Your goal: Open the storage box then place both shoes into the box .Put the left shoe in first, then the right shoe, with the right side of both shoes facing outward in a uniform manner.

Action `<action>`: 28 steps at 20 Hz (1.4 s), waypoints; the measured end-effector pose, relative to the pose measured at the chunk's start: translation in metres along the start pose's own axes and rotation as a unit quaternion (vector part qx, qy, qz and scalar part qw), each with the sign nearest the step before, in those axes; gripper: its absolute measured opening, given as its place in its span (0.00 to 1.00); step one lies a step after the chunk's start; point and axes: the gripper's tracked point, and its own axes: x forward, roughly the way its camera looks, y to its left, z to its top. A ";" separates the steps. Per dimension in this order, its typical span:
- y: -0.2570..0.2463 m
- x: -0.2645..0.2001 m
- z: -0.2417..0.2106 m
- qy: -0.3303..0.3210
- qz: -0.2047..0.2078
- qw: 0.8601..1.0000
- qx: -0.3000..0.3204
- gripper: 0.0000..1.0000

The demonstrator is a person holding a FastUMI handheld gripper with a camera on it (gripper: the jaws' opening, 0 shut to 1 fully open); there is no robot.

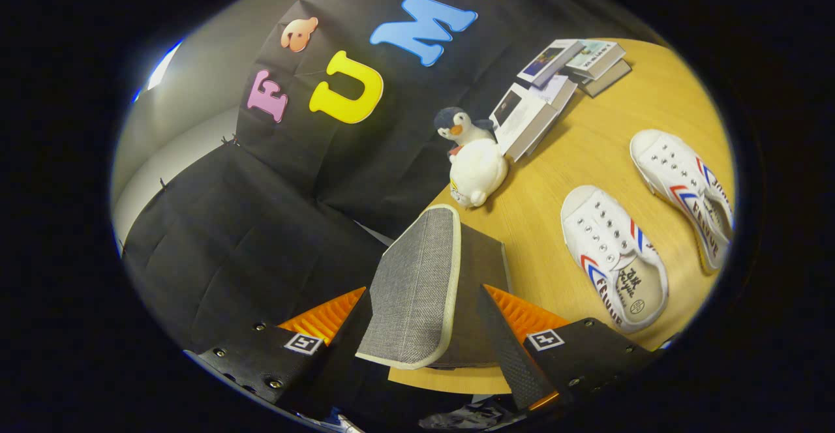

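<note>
The grey fabric lid (411, 283) of the storage box, edged with pale trim, runs up between my fingers and is lifted and tilted. My gripper (423, 289) is shut on its near end, one finger on each side. A darker grey part of the box (486, 270) shows just behind the lid, on the wooden table (587, 152). Two white canvas shoes with red and blue stripes lie beyond the right finger, toes pointing away. One shoe (610, 257) lies close to the box and the other shoe (685, 192) farther right.
A plush penguin (473, 159) sits on the table beyond the lid, by the black cloth wall. Several books (554, 87) lie stacked and fanned behind it toward the table's far edge. Bare tabletop lies between the box and the shoes.
</note>
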 end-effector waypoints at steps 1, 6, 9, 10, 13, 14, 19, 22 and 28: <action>-0.002 0.004 -0.005 0.012 0.002 1.000 0.019 0.95; -0.005 0.021 -0.025 0.048 0.005 0.997 0.067 0.84; -0.002 0.027 -0.035 0.075 0.012 0.994 0.084 0.52; 0.000 0.027 -0.038 0.085 0.018 0.993 0.086 0.52; -0.005 0.034 -0.032 0.079 0.015 0.993 0.087 0.31; 0.000 0.029 -0.037 0.089 0.018 0.992 0.084 0.10; 0.017 0.021 -0.028 0.093 0.023 0.995 0.029 0.00; 0.041 0.019 -0.016 0.095 0.036 0.995 0.020 0.00; 0.099 0.019 -0.003 0.092 0.053 0.993 -0.045 0.00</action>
